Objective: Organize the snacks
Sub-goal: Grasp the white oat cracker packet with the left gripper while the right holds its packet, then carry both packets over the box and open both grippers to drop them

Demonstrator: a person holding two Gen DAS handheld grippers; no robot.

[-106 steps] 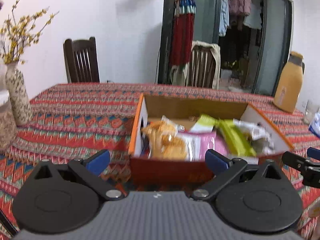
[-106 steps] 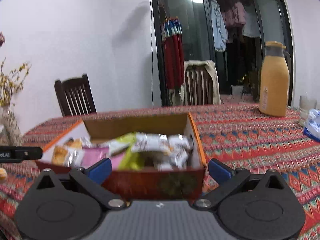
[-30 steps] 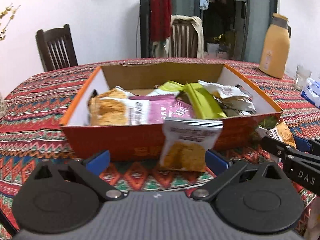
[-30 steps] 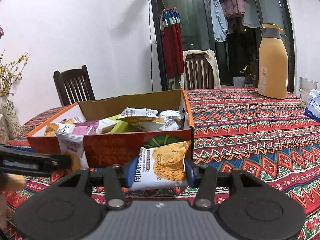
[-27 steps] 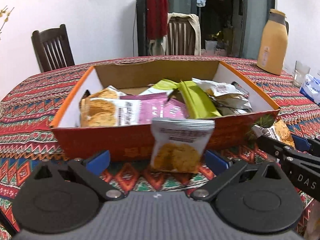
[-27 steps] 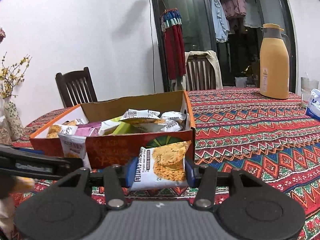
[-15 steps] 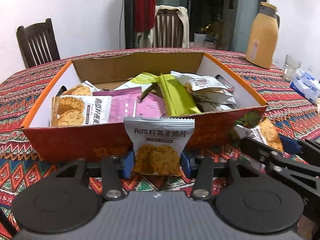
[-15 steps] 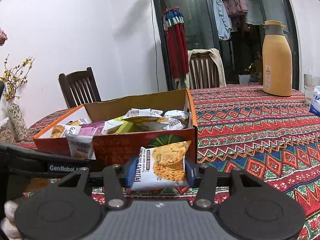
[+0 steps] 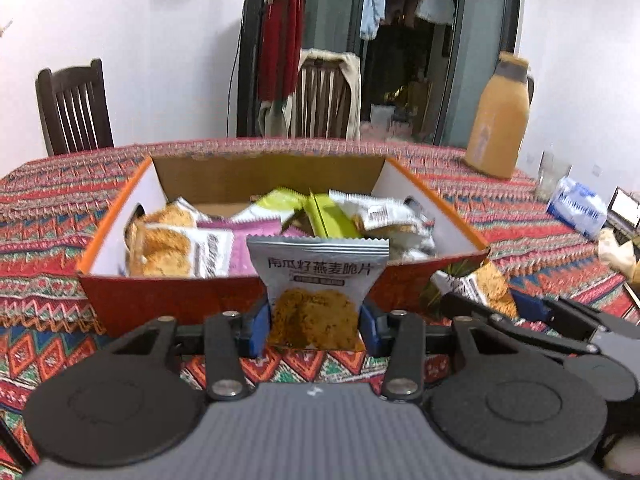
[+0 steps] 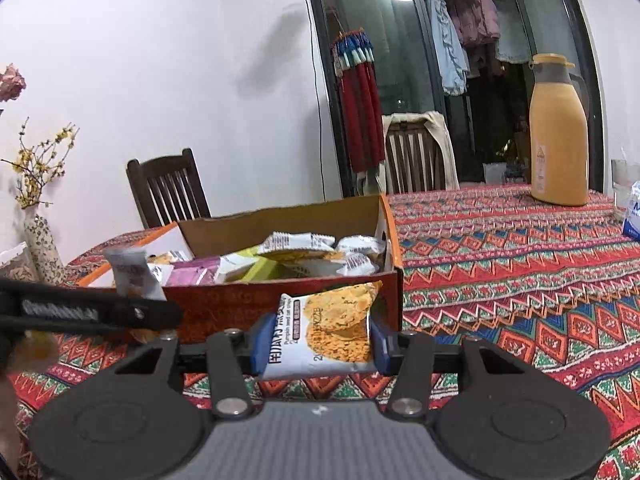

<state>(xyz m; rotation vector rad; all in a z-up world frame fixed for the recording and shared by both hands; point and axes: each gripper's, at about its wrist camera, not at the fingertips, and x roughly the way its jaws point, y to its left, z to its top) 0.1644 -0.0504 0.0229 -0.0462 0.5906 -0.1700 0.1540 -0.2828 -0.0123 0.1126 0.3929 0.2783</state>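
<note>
Left gripper [image 9: 314, 326]: blue fingers [image 9: 256, 328] clamped on a grey cracker packet [image 9: 316, 280], held upright just in front of the near wall of the box; the jaws have just been closing, with the packet between them.

Right gripper [image 10: 318, 342]: fingers [image 10: 260, 344] clamped on a white cracker packet [image 10: 328, 330], held tilted on its side, just before the near right corner of the box.

Snack box [image 9: 168, 300]: open cardboard box, orange-red outside, set on the counter [image 10: 520, 272], which is covered by a red patterned cloth. Contents: cracker packets at the left, a pink packet [image 9: 240, 240] in the middle, green packets [image 9: 320, 216] behind it, white packets [image 9: 384, 212] at the right.

Other items on the counter: an orange jug [image 10: 558, 132] at the far right, a patterned vase [image 10: 40, 248] with yellow flowers at the left. Two dark wooden chairs [image 10: 168, 188] are seen behind the counter.
</note>
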